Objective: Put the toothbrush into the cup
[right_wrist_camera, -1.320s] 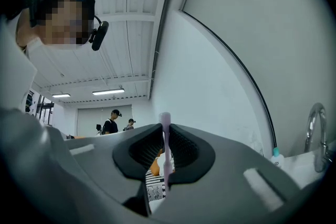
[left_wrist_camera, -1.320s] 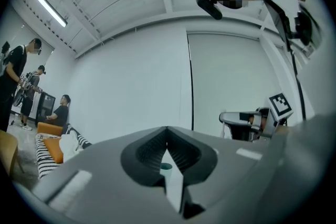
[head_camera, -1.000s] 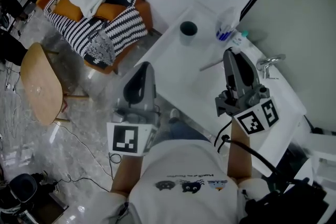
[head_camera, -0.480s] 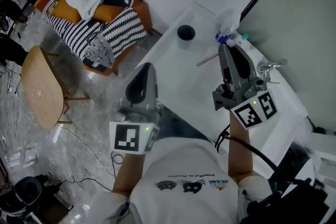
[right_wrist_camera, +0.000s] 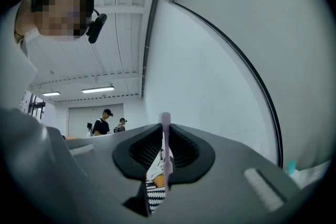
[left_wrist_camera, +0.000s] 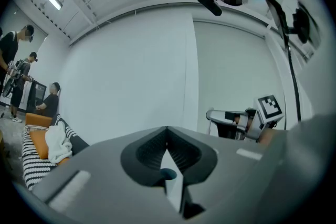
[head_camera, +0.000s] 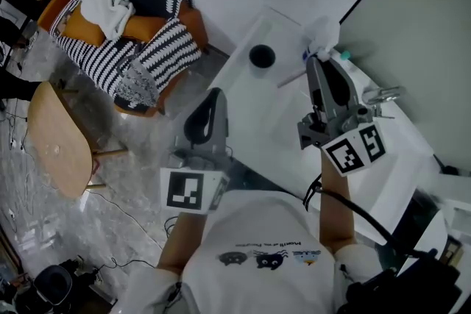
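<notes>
My right gripper [head_camera: 315, 64] is shut on a pale toothbrush [head_camera: 291, 79], which sticks out to the left over the white counter [head_camera: 276, 125]. In the right gripper view the toothbrush [right_wrist_camera: 166, 150] stands upright between the closed jaws of that gripper [right_wrist_camera: 165, 126]. A dark round cup [head_camera: 261, 55] stands on the counter's far left part, a short way beyond and left of the brush. My left gripper [head_camera: 215, 93] hangs at the counter's left edge, shut and empty. Through the slit below its fingertips the left gripper view shows the cup [left_wrist_camera: 168, 173].
A white holder with blue items [head_camera: 321, 37] stands at the counter's back, beside a chrome tap [head_camera: 380, 94] on the right. A wall and a dark-framed panel rise behind it. On the floor to the left are a striped sofa [head_camera: 125, 33] and a wooden table [head_camera: 55, 140].
Both grippers have moved forward toward the back of the counter. The right one carried the toothbrush closer to the cup, and its jaws stayed shut on it.
</notes>
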`<state>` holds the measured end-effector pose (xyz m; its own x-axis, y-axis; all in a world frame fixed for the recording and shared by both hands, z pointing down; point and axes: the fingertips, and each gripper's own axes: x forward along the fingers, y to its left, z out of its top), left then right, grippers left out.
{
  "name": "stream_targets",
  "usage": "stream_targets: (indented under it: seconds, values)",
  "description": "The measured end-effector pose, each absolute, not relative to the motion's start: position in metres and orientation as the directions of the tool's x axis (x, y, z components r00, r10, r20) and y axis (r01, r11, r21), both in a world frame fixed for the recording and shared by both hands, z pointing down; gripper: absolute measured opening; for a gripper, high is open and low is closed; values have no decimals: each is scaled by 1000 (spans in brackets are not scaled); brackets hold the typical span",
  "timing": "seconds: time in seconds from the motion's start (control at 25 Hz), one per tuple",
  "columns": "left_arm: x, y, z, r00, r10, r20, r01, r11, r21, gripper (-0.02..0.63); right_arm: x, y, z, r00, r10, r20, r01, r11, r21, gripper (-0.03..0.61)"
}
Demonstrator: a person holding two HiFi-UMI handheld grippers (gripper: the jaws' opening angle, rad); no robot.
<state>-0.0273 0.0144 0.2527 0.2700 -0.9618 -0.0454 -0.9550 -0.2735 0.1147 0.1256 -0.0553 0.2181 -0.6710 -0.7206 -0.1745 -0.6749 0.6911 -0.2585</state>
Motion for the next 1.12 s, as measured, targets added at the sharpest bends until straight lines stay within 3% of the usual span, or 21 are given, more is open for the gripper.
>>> stream_targets:
  seconds: [1.12]
  values:
    - [-32,-80,287,430,-903,5,-894,-424,144,0,87,-130,268,-604,-792,-89,-758,605,-243,41]
